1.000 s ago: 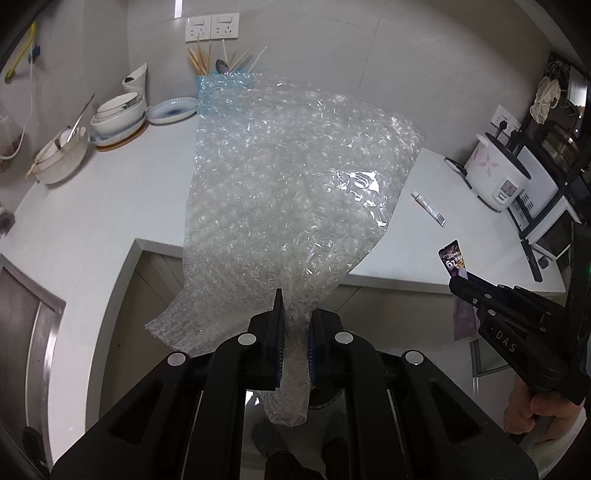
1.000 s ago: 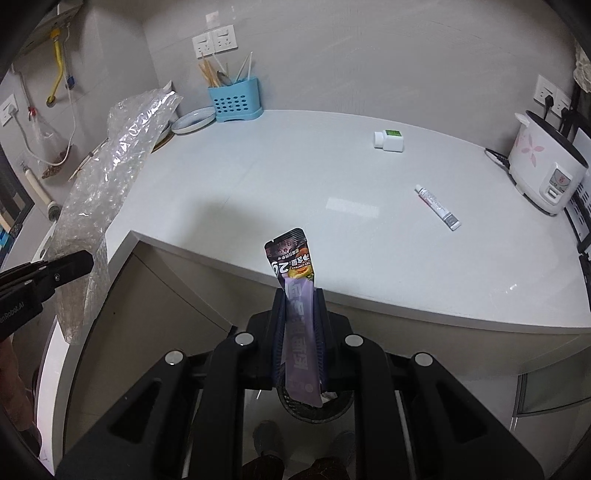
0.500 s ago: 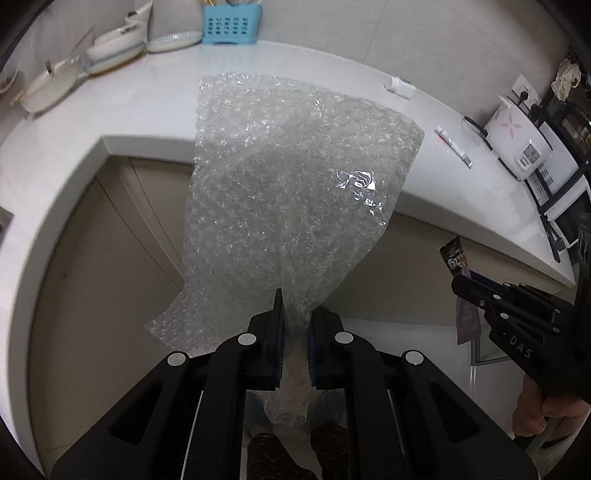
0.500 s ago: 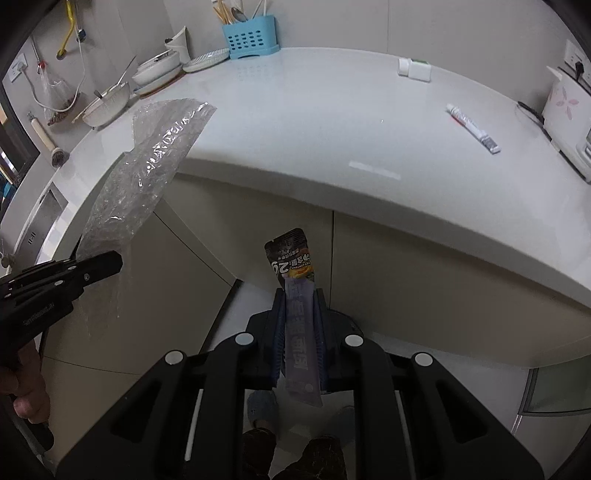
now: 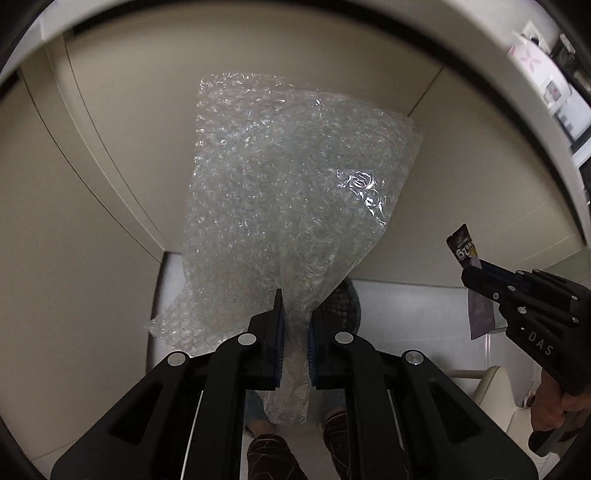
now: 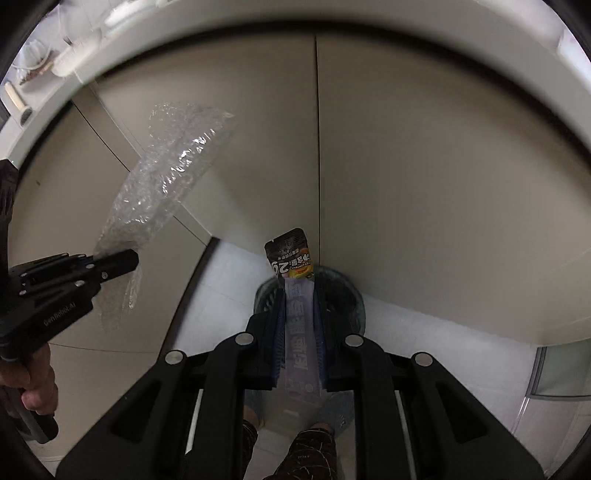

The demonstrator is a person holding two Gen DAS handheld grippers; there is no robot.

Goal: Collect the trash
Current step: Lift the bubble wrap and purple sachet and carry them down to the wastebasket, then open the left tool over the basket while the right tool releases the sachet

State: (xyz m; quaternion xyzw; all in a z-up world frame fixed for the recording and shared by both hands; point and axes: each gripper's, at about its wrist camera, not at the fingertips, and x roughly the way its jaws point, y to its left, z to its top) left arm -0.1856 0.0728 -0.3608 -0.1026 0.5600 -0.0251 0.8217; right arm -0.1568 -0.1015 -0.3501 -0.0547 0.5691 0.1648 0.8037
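My left gripper (image 5: 294,295) is shut on a large clear sheet of bubble wrap (image 5: 288,199) that stands up ahead of the fingers; it also shows in the right wrist view (image 6: 166,173). My right gripper (image 6: 299,291) is shut on a purple and black snack wrapper (image 6: 293,258), also seen at the right of the left wrist view (image 5: 466,251). A round mesh trash bin (image 6: 347,295) stands on the floor right below the right gripper; its rim shows behind the bubble wrap in the left wrist view (image 5: 351,306).
Beige cabinet doors (image 6: 424,166) fill the background under the white counter edge (image 6: 332,14). The floor (image 6: 229,295) is white tile. The person's feet (image 6: 314,454) are at the bottom. Dishes (image 6: 40,59) sit on the counter at upper left.
Both grippers have dropped from counter height and tilted down toward the floor, still holding their items. The counter top has left view and the trash bin has come into view.
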